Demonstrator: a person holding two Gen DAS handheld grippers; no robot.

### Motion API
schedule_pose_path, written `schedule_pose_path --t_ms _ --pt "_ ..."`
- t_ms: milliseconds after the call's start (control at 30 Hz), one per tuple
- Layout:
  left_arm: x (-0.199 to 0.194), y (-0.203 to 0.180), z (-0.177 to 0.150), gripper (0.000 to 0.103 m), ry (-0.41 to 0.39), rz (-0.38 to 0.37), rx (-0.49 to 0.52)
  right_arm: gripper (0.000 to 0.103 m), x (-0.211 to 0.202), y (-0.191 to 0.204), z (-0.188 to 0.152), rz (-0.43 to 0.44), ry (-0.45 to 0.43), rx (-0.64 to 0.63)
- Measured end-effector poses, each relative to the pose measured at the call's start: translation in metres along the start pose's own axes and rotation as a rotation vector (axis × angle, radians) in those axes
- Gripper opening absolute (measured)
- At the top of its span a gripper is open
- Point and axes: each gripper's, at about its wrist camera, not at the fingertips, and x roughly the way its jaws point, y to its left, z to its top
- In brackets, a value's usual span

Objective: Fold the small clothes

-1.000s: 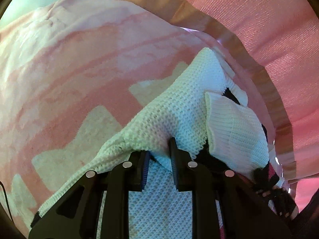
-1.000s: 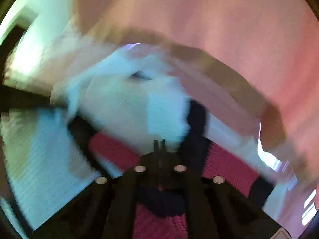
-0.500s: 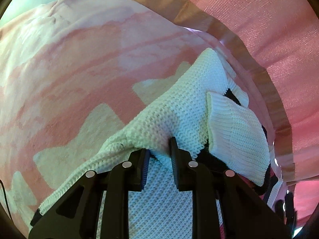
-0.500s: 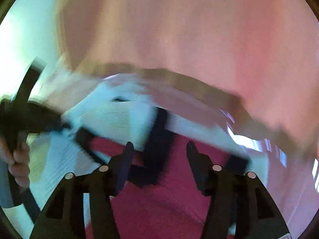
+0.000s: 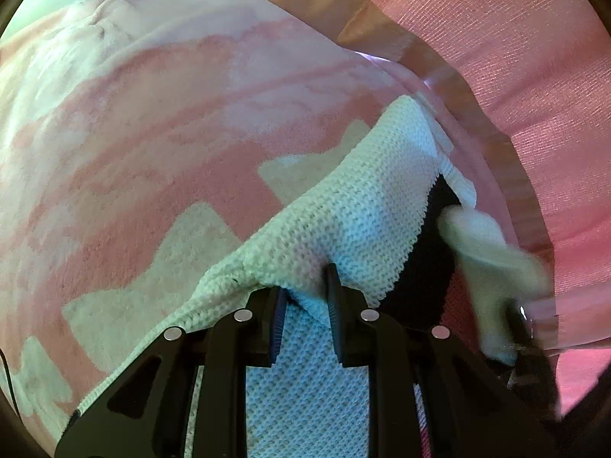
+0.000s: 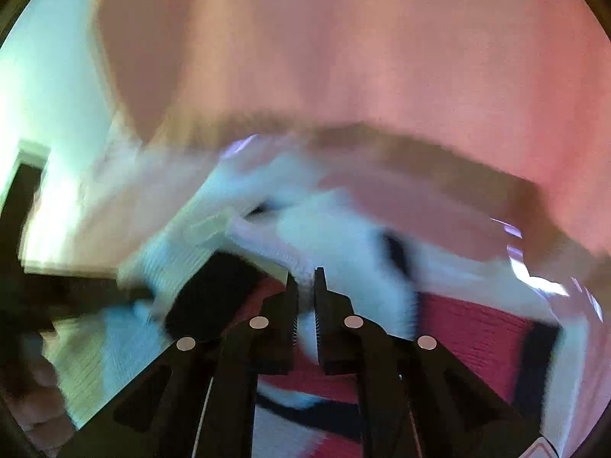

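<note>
A white knit sweater (image 5: 362,221) with black and red bands lies on a pink and cream blanket (image 5: 172,133). My left gripper (image 5: 305,286) is shut on a raised fold of the white knit. The ribbed white sleeve cuff (image 5: 488,252) is blurred at the right, with my right gripper (image 5: 529,328) on its lower end. In the right wrist view my right gripper (image 6: 305,278) has its jaws closing, and the white cuff fabric (image 6: 305,297) is pinched between them above the red band (image 6: 469,328).
A pink curtain-like fabric (image 5: 515,57) hangs behind the blanket, with a brown strip (image 5: 382,38) along its lower edge. A person's hand (image 6: 42,400) holds the left tool at the bottom left of the right wrist view.
The right gripper opened wide over the red band, then closed on the white cuff. The cuff has shifted right and down in the left wrist view. The left gripper kept its grip and place.
</note>
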Motion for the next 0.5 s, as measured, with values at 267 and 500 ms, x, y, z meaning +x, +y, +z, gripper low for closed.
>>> schedule_pose_path --t_ms 267,500 --pt "0.000 -0.004 -0.001 0.021 0.001 0.014 0.026 0.016 -0.087 -0.186 -0.073 -0.172 0.033 0.558" --pt "-0.016 0.005 -0.018 0.044 0.079 -0.147 -0.090 0.041 -0.078 -0.209 -0.100 -0.014 0.146 0.561"
